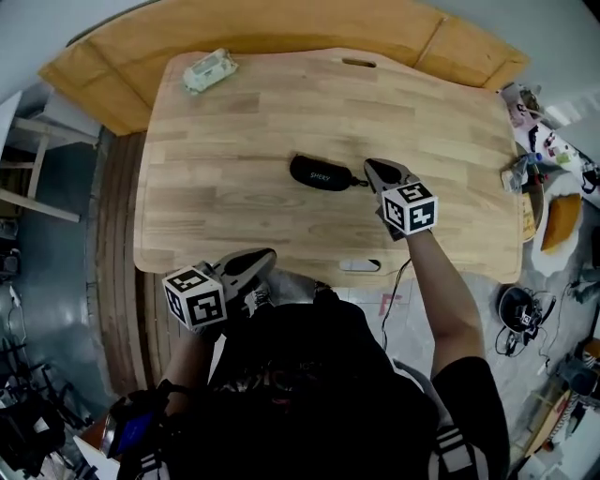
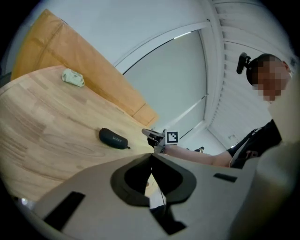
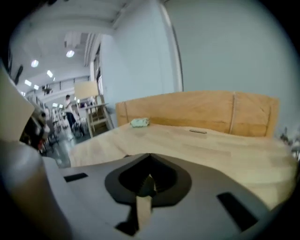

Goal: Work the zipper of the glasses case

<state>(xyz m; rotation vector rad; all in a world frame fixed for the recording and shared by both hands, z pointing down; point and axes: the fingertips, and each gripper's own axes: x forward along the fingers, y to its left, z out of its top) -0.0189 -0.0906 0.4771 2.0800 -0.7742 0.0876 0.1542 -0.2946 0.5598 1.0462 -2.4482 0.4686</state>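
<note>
The black glasses case point(image 1: 320, 173) lies flat near the middle of the wooden table point(image 1: 234, 131). Its small zipper pull point(image 1: 359, 182) sticks out at the right end. My right gripper point(image 1: 370, 165) is shut, with its tips just right of that pull; no view shows anything pinched between them. In the left gripper view the case point(image 2: 113, 138) and the right gripper point(image 2: 146, 132) stand a little apart. The right gripper view shows shut jaws point(image 3: 150, 157) and no case. My left gripper point(image 1: 267, 255) hangs shut and empty at the table's near edge.
A green-and-white pack point(image 1: 210, 70) lies at the far left corner of the table. An orange board point(image 1: 281, 28) stands behind the table. Small clutter point(image 1: 525, 173) crowds the right edge. A slot point(image 1: 359, 63) is cut near the far edge.
</note>
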